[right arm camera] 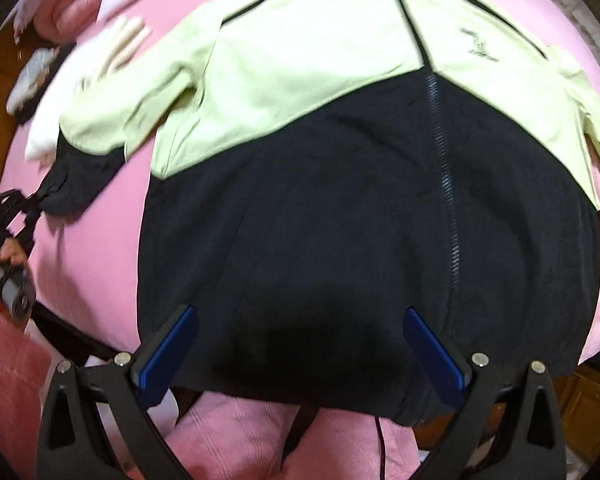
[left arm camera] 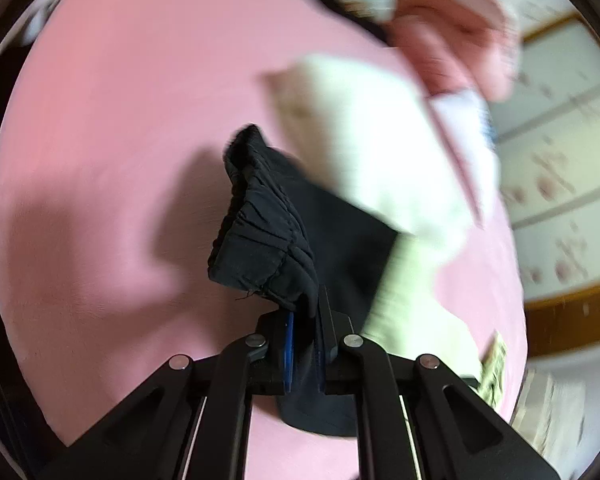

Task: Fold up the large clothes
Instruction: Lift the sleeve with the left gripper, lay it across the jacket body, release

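I see the pale-green and black zip-front jacket (right arm camera: pixel 340 160) lying spread flat, front up, on the pink bedspread (right arm camera: pixel 100 248). My left claw (left arm camera: pixel 304 320) is clamped on the gathered black cuff (left arm camera: pixel 260 224) of its sleeve, lifting it off the bed. My right claw (right arm camera: pixel 300 340) hangs above the black hem, blue pads (right arm camera: pixel 172 344) wide apart, gripping nothing.

A pale green and black jacket (right arm camera: pixel 340 160) covers most of the pink bedspread (right arm camera: pixel 96 248). Bare bedspread lies open on its left. A white folded garment (right arm camera: pixel 56 96) and pink clothes (right arm camera: pixel 76 4) crowd the far left corner.
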